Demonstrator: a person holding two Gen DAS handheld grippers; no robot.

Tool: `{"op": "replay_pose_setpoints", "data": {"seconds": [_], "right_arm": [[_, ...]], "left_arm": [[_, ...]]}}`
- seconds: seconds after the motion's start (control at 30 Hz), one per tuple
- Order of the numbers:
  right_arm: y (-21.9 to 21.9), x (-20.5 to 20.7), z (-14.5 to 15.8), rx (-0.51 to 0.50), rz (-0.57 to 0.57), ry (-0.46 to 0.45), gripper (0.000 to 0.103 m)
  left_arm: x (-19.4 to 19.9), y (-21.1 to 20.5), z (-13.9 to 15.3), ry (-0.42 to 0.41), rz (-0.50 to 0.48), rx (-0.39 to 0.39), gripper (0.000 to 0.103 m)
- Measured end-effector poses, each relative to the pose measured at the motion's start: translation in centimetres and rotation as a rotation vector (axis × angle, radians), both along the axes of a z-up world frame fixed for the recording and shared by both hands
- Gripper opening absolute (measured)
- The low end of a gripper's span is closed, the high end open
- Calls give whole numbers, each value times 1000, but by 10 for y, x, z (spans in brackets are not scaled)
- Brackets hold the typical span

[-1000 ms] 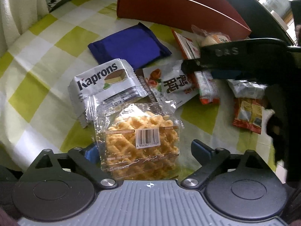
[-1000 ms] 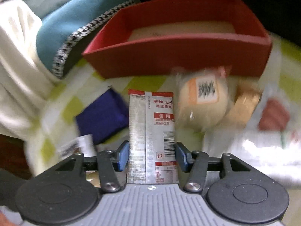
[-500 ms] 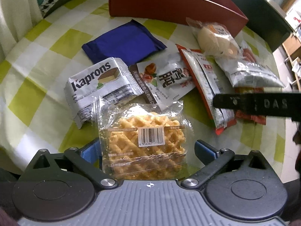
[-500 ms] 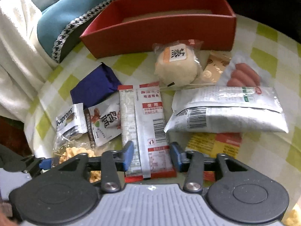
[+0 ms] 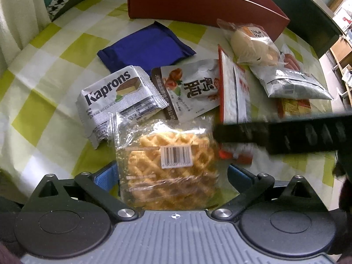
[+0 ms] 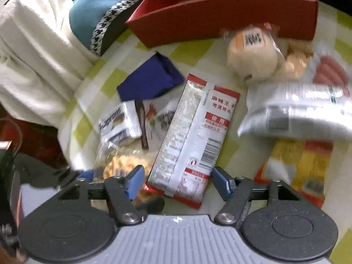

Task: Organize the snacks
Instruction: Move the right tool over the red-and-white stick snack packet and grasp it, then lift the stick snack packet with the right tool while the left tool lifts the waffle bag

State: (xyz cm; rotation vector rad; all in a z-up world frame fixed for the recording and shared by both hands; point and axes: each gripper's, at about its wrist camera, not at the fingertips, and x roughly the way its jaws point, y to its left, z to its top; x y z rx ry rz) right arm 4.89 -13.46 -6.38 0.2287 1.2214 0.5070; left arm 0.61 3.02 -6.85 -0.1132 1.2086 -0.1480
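Snacks lie scattered in front of the red box (image 5: 198, 2), which we judge is where they belong. Our left gripper (image 5: 171, 173) is spread wide around the waffle pack (image 5: 169, 165), its pads not yet touching, likely lined up to grab it. Our right gripper (image 6: 178, 180) is released too, straddling the red-edged packet (image 6: 193, 136), which lies flat on the desk (image 5: 44, 70) nearer to us than the red box, not held.

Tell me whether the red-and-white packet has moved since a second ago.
Yes. The red-and-white packet was held up before the red box in the right claw; now it lies tilted on the checked cloth, claw open.
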Motion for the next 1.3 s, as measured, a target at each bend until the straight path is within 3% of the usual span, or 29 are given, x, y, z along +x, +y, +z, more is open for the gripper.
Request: {"op": "replay_pose_setpoints", "data": {"seconds": [0.17, 0.3, 0.43, 0.63, 0.67, 0.7, 0.73, 0.83, 0.93, 0.97, 1.0, 1.07, 1.17, 1.3], "right_arm": [[-3, 12, 0, 22, -115, 12, 72], [18, 12, 0, 2, -105, -50, 102], [24, 6, -7, 19, -125, -117, 103], [12, 20, -5, 54, -114, -49, 103], [15, 20, -2, 15, -112, -59, 92], [16, 18, 0, -27, -101, -80, 66], [17, 17, 2, -69, -80, -107, 54], [11, 13, 1, -42, -61, -98, 52], [8, 5, 8, -86, -36, -131, 47], [5, 1, 12, -93, -29, -145, 39], [1, -1, 16, -72, -25, -148, 22], [-7, -5, 25, -55, -30, -156, 14], [-12, -8, 20, -123, -32, -148, 15], [-18, -10, 10, -125, -28, -83, 21]], "left_arm": [[1, 2, 0, 3, 2, -4, 103], [-1, -4, -1, -3, -17, 28, 103], [-5, -4, -2, 0, -17, 50, 103], [-6, -2, -1, 10, -6, 44, 103], [-6, -1, -1, 11, -6, 40, 103], [-7, -1, 0, 11, -7, 38, 103], [-5, 0, 0, 12, -8, 36, 103], [-5, 2, 0, 12, -4, 31, 103], [-4, 1, 0, 12, -1, 35, 103], [-4, 0, 0, 13, 2, 34, 103], [-4, 0, 0, 15, 6, 32, 103], [-4, 0, 1, 18, 13, 29, 103], [-5, -3, 0, 18, 14, 38, 103], [-6, -6, -1, 26, 12, 54, 103]]}}
